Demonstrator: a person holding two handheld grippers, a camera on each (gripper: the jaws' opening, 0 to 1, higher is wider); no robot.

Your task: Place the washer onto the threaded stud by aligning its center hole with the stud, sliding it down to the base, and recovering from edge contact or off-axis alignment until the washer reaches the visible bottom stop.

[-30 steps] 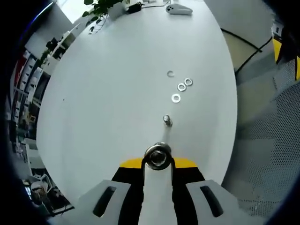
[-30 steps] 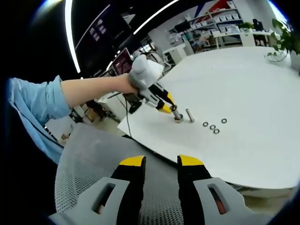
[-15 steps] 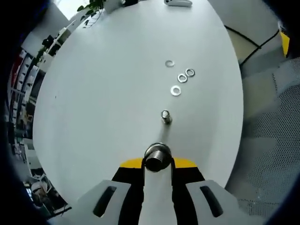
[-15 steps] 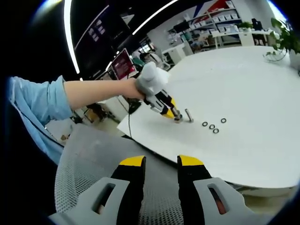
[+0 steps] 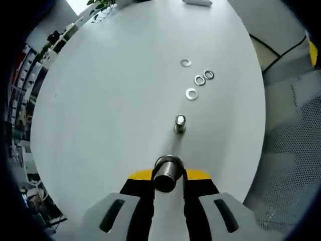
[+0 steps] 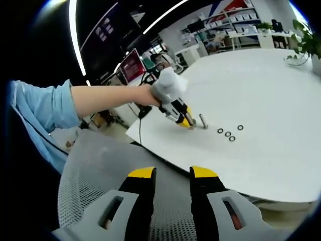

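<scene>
A short threaded stud (image 5: 179, 123) stands upright on the round white table (image 5: 100, 110). Several flat washers (image 5: 191, 94) lie loose beyond it. My left gripper (image 5: 168, 173) is shut on a stubby metal cylinder (image 5: 167, 169), held just short of the stud. In the right gripper view a person's hand holds that left gripper (image 6: 186, 122) tilted down at the table, its tip close beside the stud (image 6: 202, 122), with the washers (image 6: 227, 134) to its right. My right gripper (image 6: 173, 173) hangs off the table over a mesh chair, jaws slightly apart with nothing between them.
The table edge (image 5: 253, 150) curves close on the right, with floor and a grey mesh chair (image 5: 296, 165) beyond. A potted plant (image 6: 306, 40) stands at the table's far side. A blue sleeve (image 6: 35, 110) and mesh chair seat (image 6: 95, 201) sit near my right gripper.
The left gripper has moved closer to the stud and tipped, so the held cylinder now shows its side instead of its bore. The right gripper has stayed put.
</scene>
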